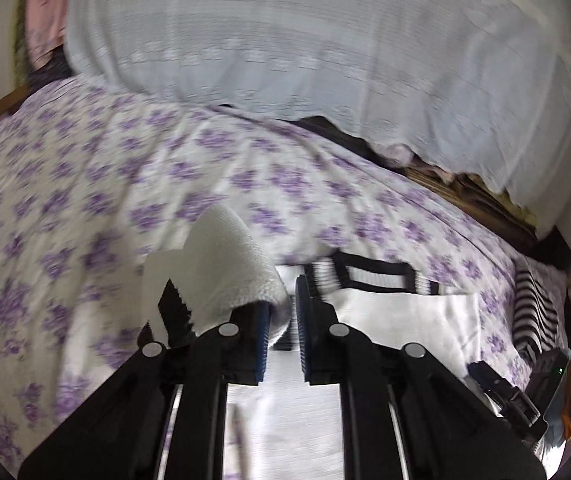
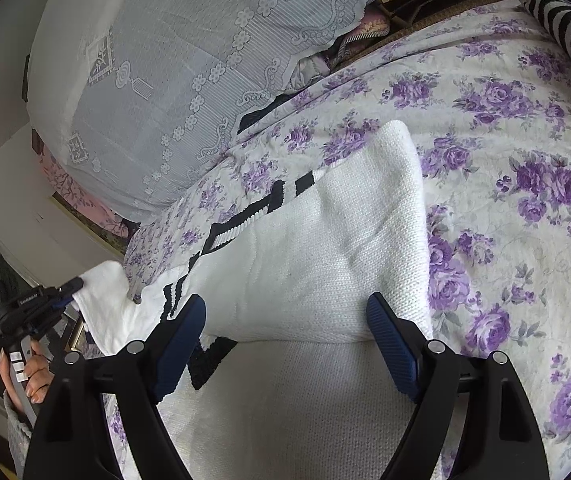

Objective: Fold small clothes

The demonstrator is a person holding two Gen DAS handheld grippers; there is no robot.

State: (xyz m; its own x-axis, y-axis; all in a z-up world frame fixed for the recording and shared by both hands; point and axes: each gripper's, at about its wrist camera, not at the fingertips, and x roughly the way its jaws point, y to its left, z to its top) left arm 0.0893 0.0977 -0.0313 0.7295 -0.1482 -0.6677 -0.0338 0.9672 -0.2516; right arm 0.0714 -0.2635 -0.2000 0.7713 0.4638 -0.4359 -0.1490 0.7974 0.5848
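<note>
A small white knit sweater (image 2: 317, 264) with black trim lies on the purple-flowered bedsheet (image 2: 505, 140). One sleeve is folded across its body. My right gripper (image 2: 285, 312) is open and empty, hovering just over the folded part. My left gripper (image 1: 283, 300) is shut on the other white sleeve (image 1: 225, 264) and holds it lifted off the bed. In the right wrist view the left gripper (image 2: 70, 287) shows at the far left with the sleeve (image 2: 105, 300) in it. The sweater's body (image 1: 385, 308) lies beyond the left gripper.
A big pile under a white lace cover (image 2: 165, 80) fills the back of the bed. A black-and-white striped garment (image 2: 565, 32) lies at the far right; it also shows in the left wrist view (image 1: 533, 312). Pink bedding (image 1: 45, 8) sits at the back left.
</note>
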